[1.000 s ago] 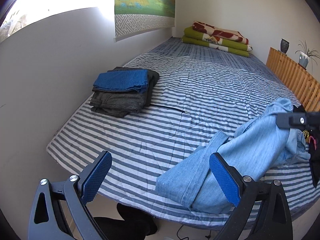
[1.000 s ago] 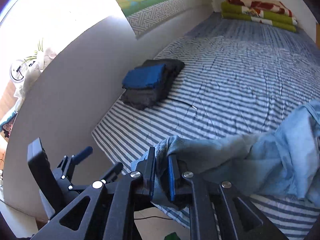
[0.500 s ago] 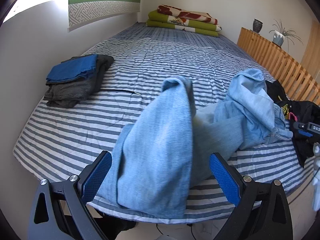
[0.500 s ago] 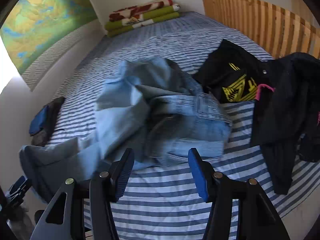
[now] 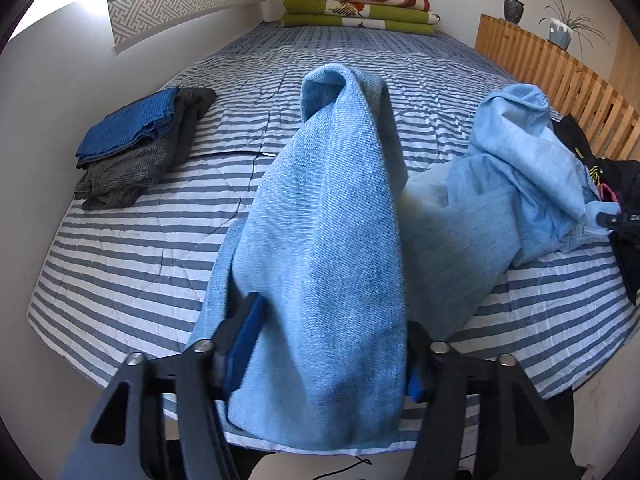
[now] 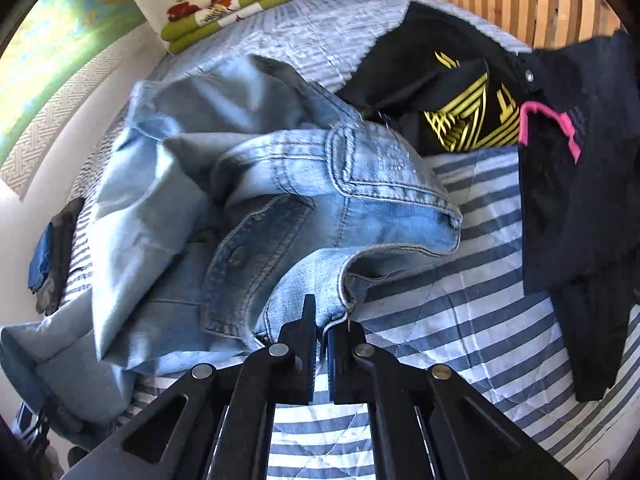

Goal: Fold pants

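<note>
Light blue jeans (image 5: 328, 208) lie crumpled on the striped bed (image 5: 140, 248). One leg rises in a fold between the jaws of my left gripper (image 5: 332, 320). Those jaws are closing, and the denim fills the whole gap from pad to pad. In the right wrist view the waist end of the jeans (image 6: 320, 184) lies with its button fly turned up. My right gripper (image 6: 320, 316) is shut on the edge of the denim at the fly. The same gripper shows as a dark tip (image 5: 616, 220) at the right edge of the left wrist view.
A folded stack of blue and grey clothes (image 5: 132, 148) sits near the wall on the left. Black garments (image 6: 580, 200) with yellow and pink print lie beside the jeans, against the wooden slatted rail (image 5: 560, 72). Folded green blankets (image 5: 360, 8) rest at the far end.
My left gripper came down over the jeans leg and narrowed its jaws around it. My right gripper let go of the leg end, swung over to the waist, opened, then shut on the fly edge.
</note>
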Action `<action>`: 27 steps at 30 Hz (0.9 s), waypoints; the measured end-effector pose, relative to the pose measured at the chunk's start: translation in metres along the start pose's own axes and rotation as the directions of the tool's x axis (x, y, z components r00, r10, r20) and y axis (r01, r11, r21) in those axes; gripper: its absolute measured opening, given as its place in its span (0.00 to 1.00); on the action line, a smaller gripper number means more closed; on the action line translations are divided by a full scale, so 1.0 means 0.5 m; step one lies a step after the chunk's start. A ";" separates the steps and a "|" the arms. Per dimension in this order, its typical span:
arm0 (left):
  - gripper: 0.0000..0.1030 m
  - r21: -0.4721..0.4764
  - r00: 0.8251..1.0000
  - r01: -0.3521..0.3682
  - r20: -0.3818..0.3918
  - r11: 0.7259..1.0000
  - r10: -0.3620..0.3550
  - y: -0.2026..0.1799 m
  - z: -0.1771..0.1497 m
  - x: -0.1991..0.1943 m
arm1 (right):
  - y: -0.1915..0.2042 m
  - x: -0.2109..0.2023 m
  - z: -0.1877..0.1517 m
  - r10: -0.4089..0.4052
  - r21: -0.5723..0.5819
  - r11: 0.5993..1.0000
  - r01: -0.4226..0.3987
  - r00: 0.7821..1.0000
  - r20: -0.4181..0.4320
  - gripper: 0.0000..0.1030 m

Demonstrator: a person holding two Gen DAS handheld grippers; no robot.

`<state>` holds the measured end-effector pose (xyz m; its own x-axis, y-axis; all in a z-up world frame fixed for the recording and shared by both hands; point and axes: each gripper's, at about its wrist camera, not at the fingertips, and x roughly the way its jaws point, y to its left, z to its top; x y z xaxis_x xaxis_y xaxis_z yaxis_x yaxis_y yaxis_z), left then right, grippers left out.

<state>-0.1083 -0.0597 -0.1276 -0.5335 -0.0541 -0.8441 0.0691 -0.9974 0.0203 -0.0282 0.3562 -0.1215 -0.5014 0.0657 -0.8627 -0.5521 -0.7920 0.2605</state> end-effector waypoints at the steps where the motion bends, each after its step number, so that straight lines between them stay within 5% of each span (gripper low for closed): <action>1: 0.39 -0.009 1.000 0.002 -0.003 1.000 -0.002 0.008 0.002 0.006 | 0.003 -0.031 -0.003 0.005 -0.012 1.000 -0.005 0.999 0.037 0.03; 7: 0.10 -0.052 0.999 0.013 0.041 0.999 -0.011 0.057 0.021 -0.014 | -0.036 -0.217 -0.024 0.139 0.026 0.989 -0.146 0.975 0.171 0.02; 13: 0.09 -0.162 0.994 -0.022 0.098 0.986 0.039 0.163 0.039 -0.062 | -0.068 -0.347 -0.056 0.184 0.021 0.980 -0.196 0.949 0.258 0.02; 17: 0.12 -0.132 0.995 -0.044 0.079 0.990 0.055 0.156 0.034 -0.056 | -0.078 -0.308 -0.108 -0.017 0.012 1.000 0.015 0.981 0.194 0.02; 21: 0.66 -0.063 0.993 0.014 0.116 0.998 -0.006 0.072 0.031 -0.068 | -0.118 -0.221 -0.174 -0.078 0.082 0.994 0.074 0.996 0.047 0.02; 27: 0.83 0.159 0.975 0.188 0.090 0.969 -0.204 -0.157 0.042 -0.066 | -0.128 -0.185 -0.225 -0.070 0.090 0.994 0.070 0.997 0.006 0.02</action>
<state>-0.1137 0.0196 -0.0901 -0.6104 0.1464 -0.7785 -0.1678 -0.9844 -0.0536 0.1286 0.3325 -0.1074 -0.4654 0.1251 -0.8762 -0.6434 -0.7277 0.2378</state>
